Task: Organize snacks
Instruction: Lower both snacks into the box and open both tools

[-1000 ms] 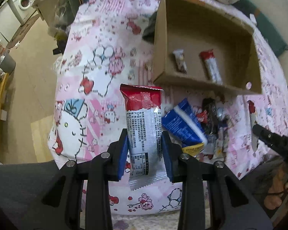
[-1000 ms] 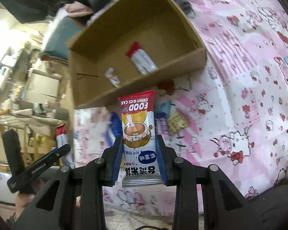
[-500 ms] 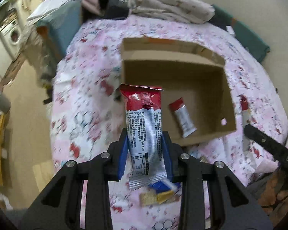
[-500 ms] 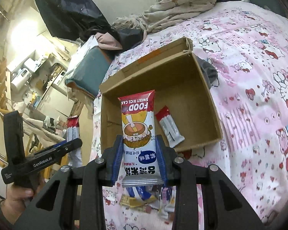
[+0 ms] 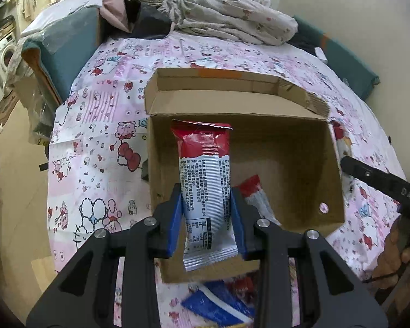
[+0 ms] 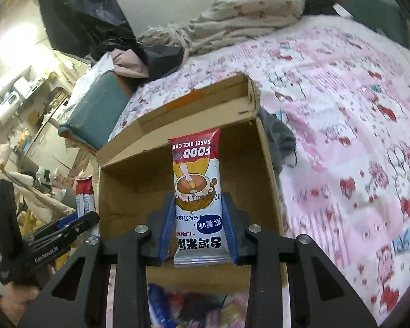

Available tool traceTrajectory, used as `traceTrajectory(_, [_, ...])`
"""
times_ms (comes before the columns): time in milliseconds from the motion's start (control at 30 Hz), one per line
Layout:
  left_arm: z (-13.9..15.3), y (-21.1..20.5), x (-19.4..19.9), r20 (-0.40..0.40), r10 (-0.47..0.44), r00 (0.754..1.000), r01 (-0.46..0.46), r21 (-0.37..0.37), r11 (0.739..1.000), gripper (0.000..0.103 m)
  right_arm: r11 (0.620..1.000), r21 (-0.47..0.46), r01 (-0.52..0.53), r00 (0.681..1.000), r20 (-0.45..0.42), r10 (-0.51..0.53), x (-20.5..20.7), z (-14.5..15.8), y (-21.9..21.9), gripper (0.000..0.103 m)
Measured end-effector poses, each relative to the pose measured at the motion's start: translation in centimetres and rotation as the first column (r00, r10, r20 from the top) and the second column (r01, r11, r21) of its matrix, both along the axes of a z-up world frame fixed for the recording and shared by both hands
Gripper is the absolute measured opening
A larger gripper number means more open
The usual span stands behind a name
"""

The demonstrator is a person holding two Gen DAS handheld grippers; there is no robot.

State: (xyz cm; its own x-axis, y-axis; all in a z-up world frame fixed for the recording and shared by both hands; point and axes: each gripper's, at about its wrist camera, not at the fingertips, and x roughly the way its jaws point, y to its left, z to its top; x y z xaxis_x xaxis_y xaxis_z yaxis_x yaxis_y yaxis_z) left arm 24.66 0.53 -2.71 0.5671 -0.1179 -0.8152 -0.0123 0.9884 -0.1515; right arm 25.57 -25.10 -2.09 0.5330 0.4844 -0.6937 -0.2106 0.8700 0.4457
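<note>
My left tongs (image 5: 207,216) are clamped on a red-topped packet (image 5: 205,180), held upright over the open box (image 5: 259,147) on the bed (image 5: 101,125). My right tongs (image 6: 198,228) grip a rice cake packet (image 6: 196,191) above the same box. One small packet (image 5: 255,198) lies inside.

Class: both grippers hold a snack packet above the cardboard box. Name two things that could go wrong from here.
1. Each gripper clamps only the lower end of its packet; the long free end could catch the cardboard box wall when lowered.
2. The left gripper and right gripper approach the same box, so they might collide.
</note>
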Motion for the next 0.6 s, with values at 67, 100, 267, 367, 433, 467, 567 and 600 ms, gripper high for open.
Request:
traceTrajectory(67, [-1.2,0.6,0.8,-0.014,0.023,1.0,-0.024,-0.022,0.999,0.029,1.0,-0.008,-0.005,1.0,-0.01,0.005,0.0,-1.4,0.1,0.035])
traceTrajectory(100, [-1.7,0.8,1.1,-0.022,0.033,0.999,-0.034,-0.043,0.998,0.029,1.0,-0.013,0.002,1.0,-0.03,-0.002,0.0,-2.2,0.1,0.035])
traceTrajectory(267, [-2.8,0.6,1.8,-0.032,0.046,0.998,-0.047,-0.026,0.999,0.029,0.999,-0.048,-0.013,0.996,-0.09,0.009,0.9,-4.3,1.0,0.035])
traceTrajectory(367, [-3.2,0.4,1.9,-0.041,0.033,0.999,-0.035,-0.047,0.998,0.029,0.998,-0.059,-0.02,0.994,-0.106,0.014,1.3,-5.0,1.3,0.035])
traceTrajectory(433, [-3.6,0.2,2.0,-0.044,0.007,0.999,-0.01,-0.058,0.998,0.029,0.997,-0.073,-0.015,0.994,-0.111,0.007,1.4,-5.6,1.1,0.035])
traceTrajectory(467, [-3.7,0.1,2.0,-0.042,0.003,0.999,-0.004,-0.034,0.999,0.029,0.997,-0.08,-0.013,0.993,-0.117,0.003,1.4,-6.0,1.1,0.035])
traceTrajectory(567, [-3.9,-0.2,2.0,-0.042,0.0,0.999,0.0,-0.01,1.0,0.029,0.996,-0.09,-0.014,0.993,-0.118,0.003,1.4,-6.3,1.0,0.035])
traceTrajectory(600, [-3.9,-0.1,2.0,-0.046,0.002,0.999,-0.003,-0.015,1.0,0.029,0.996,-0.089,-0.015,0.993,-0.115,0.005,1.4,-6.2,1.1,0.035])
